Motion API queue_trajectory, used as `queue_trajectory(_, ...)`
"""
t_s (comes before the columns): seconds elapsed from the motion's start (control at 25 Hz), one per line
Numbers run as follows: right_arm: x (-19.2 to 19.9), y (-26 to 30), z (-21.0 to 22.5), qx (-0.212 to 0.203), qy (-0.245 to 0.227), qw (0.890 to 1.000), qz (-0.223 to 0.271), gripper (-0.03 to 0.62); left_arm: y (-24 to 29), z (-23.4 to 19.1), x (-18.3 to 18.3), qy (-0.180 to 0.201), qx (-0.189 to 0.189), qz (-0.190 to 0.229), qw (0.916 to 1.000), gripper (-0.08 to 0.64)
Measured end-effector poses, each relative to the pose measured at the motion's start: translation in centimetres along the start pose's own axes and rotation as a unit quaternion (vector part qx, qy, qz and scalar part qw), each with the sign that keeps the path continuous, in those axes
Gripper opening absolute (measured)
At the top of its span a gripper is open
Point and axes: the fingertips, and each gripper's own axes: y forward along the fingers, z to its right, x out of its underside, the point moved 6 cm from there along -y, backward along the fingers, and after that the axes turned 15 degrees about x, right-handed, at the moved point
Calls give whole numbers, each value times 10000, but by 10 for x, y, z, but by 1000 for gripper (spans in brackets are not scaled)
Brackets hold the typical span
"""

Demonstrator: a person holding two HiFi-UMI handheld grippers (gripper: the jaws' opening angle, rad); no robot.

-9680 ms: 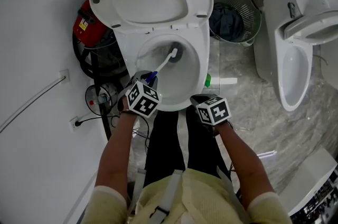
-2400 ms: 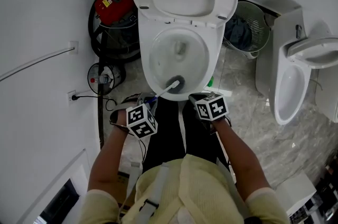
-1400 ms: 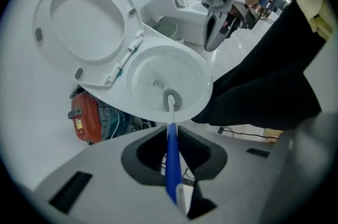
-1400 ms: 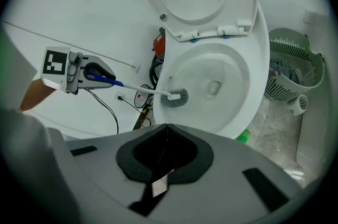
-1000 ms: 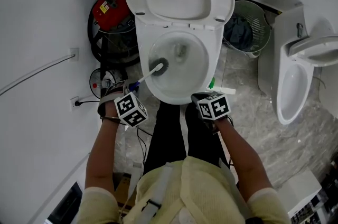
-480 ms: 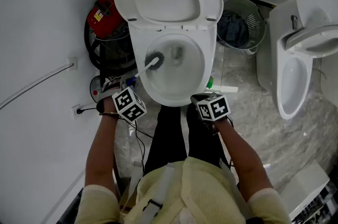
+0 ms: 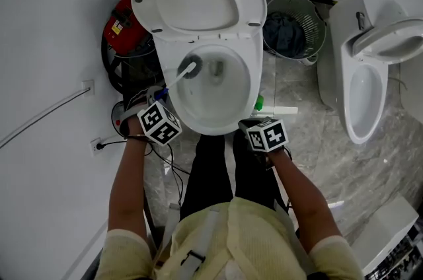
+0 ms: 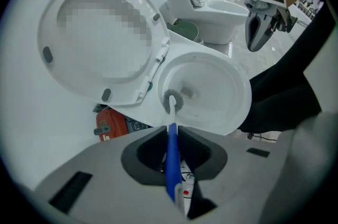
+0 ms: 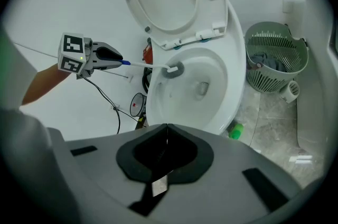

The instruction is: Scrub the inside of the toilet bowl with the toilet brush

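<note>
Swept round from the near wall, the toilet brush (image 7: 190, 67) head now scrubs the far-left inner wall of the toilet bowl (image 7: 250, 90), handle clamped in the left gripper (image 8: 170, 151), right gripper (image 9: 167, 138) pinched empty; riding higher could flick water over the rim.

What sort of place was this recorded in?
Likely a bathroom, perhaps a fixtures test room: a white ceramic toilet with its lid raised, a second white toilet beside it, and a green slatted plastic waste basket between them.
</note>
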Motion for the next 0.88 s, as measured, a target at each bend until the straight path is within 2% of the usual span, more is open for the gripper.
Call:
queue_trajectory(0.24,-1,-4,-1,-30,13,10000,47,15,-3,-3,-17,222,-119,50,9997,72)
queue_trajectory(0.88,-8,-38,5,0,-98,9991,405,15,-44,25,-52,191,-90,637,9977,72)
